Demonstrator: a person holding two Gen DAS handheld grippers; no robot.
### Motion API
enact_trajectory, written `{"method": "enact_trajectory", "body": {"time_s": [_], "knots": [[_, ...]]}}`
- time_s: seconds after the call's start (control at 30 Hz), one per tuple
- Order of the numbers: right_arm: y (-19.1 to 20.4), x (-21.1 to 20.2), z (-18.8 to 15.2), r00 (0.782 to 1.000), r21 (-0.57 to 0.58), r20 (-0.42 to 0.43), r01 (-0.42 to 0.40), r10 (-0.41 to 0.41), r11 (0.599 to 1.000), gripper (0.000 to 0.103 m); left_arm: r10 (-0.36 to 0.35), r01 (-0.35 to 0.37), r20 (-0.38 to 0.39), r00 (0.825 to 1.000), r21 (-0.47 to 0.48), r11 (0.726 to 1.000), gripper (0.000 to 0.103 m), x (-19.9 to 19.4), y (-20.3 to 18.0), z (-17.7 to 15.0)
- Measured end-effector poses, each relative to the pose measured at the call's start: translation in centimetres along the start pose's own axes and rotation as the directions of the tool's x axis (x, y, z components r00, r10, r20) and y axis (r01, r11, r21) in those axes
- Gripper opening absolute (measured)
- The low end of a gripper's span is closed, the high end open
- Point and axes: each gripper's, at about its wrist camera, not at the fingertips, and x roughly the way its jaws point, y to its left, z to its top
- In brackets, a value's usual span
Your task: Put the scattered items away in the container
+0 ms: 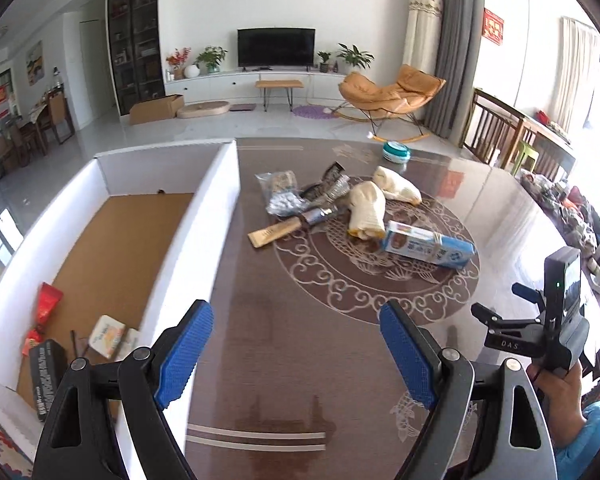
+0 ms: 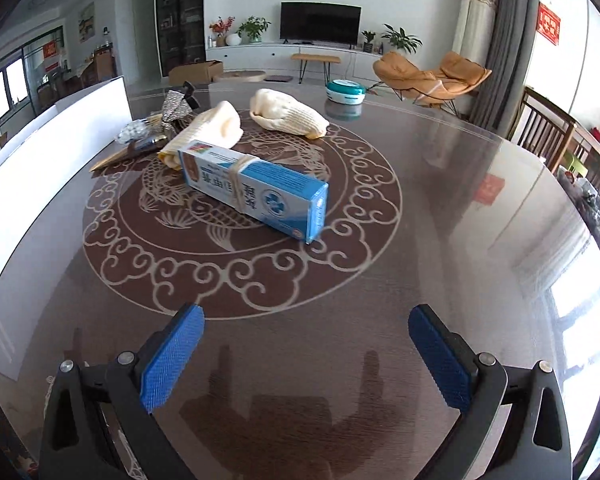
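Note:
A white-walled container (image 1: 220, 184) with a cardboard floor stands at the table's left; a red packet (image 1: 48, 304), a black box (image 1: 46, 368) and a small carton (image 1: 108, 334) lie in it. My left gripper (image 1: 296, 312) hangs open and empty over the table beside its wall. Scattered ahead are a blue box (image 1: 428, 246), two cream gloves (image 1: 366, 210), foil packets (image 1: 328, 188) and a tan sachet (image 1: 274, 234). My right gripper (image 2: 306, 316) is open and empty above the tabletop, short of the blue box (image 2: 256, 192) and the gloves (image 2: 216, 124).
A teal round tin (image 2: 345, 91) sits near the table's far edge. The brown glass-topped table (image 2: 440, 200) has a scroll pattern. A hand (image 1: 556, 384) holds the other gripper's body at the right. Wooden chairs (image 2: 548, 128) stand beyond the table's right side.

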Motion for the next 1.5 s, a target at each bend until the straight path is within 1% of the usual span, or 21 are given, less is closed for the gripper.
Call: {"method": "enact_trajectory", "body": {"time_s": [0.13,0.2,0.3,0.43,0.57,0.7,0.8,0.87,1.0,1.23,1.5], "knots": [[-1.8,1.0,-0.9,0.999,0.046,-0.038,-0.008,0.01,0.999,0.102,-0.039,0.041,-0.101,0.994,0.023,0.999,0.085,5.4,-4.7,-1.8],[-2.1,0.8,-1.0,0.999,0.062,-0.029,-0.022,0.024,0.998,0.102,-0.041,0.046,-0.137,0.99,0.027,0.999,0.085,7.6,-6.3,-2.8],[-2.2,0.8,-1.1,0.999,0.068,-0.027,-0.022,0.024,0.997,0.102,-0.03,0.037,-0.158,0.987,0.04,0.999,0.085,10.2,-7.7,-3.6],[-1.9,0.4,-1.1,1.0,0.067,-0.007,0.004,-0.003,0.998,0.102,-0.012,0.019,-0.169,0.986,0.042,0.999,0.085,12.4,-8.5,-3.8],[-1.8,0.0,-1.1,0.999,0.07,0.008,0.036,-0.036,0.997,0.102,-0.008,0.013,-0.173,0.985,0.029,0.999,0.085,13.3,-8.4,-3.7],[-1.6,0.4,-1.0,0.998,0.064,-0.011,0.059,-0.059,0.996,0.102,0.019,-0.013,-0.164,0.986,0.043,0.999,0.085,14.0,-8.5,-3.8],[-1.3,0.5,-0.9,0.997,0.056,-0.019,0.08,-0.079,0.995,0.102,0.02,-0.013,-0.15,0.989,0.046,0.999,0.086,14.2,-8.5,-3.7],[-1.2,0.6,-0.9,0.996,0.053,-0.026,0.09,-0.089,0.995,0.102,0.02,-0.014,-0.143,0.99,0.046,0.999,0.089,14.2,-8.5,-3.7],[-1.4,0.8,-0.9,0.995,0.068,-0.033,0.095,-0.093,0.993,0.102,0.032,-0.029,-0.136,0.99,0.028,0.999,0.103,14.6,-8.0,-3.8],[-2.1,0.9,-1.0,0.994,0.112,-0.048,0.102,-0.098,0.988,0.102,0.025,-0.021,-0.141,0.99,0.031,0.999,0.103,14.8,-8.0,-3.6],[-2.1,1.1,-1.1,0.992,0.11,-0.063,0.118,-0.111,0.987,0.102,0.025,-0.02,-0.141,0.99,0.032,0.999,0.103,14.8,-8.1,-3.6]]}}
